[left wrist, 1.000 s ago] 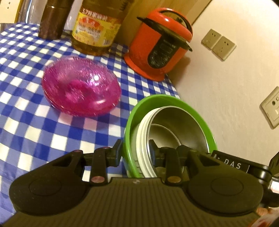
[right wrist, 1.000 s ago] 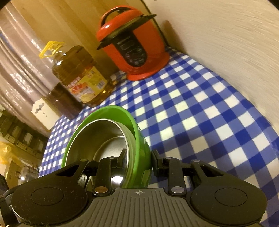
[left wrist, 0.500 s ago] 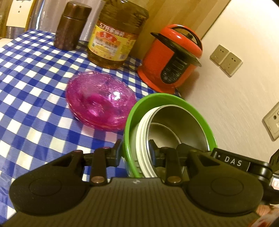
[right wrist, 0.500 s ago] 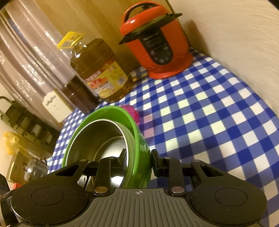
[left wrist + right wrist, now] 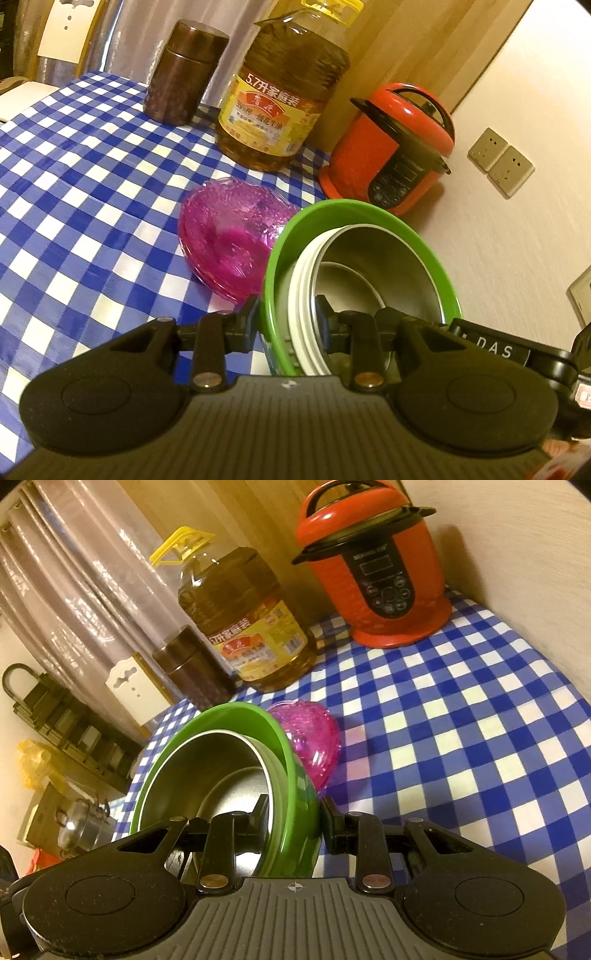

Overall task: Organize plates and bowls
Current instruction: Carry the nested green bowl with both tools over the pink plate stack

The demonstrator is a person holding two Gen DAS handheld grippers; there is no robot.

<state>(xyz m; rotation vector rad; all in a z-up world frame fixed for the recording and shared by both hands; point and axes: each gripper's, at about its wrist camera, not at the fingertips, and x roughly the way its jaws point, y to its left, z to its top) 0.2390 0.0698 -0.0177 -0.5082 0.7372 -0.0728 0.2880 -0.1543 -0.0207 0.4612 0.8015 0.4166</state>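
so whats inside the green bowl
Nested in the green bowl is a white-rimmed bowl with a steel bowl inside it. Both grippers' fingers and the rims hide the stack's bottom.

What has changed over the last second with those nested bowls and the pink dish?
The green bowl with the steel bowls nested inside has been lifted up and back from the pink dish, which now looks smaller and farther off on the checked tablecloth. Nothing was let go: the left gripper and right gripper stay clamped on opposite sides of the stack's rim. The oil bottle and red cooker stayed put.
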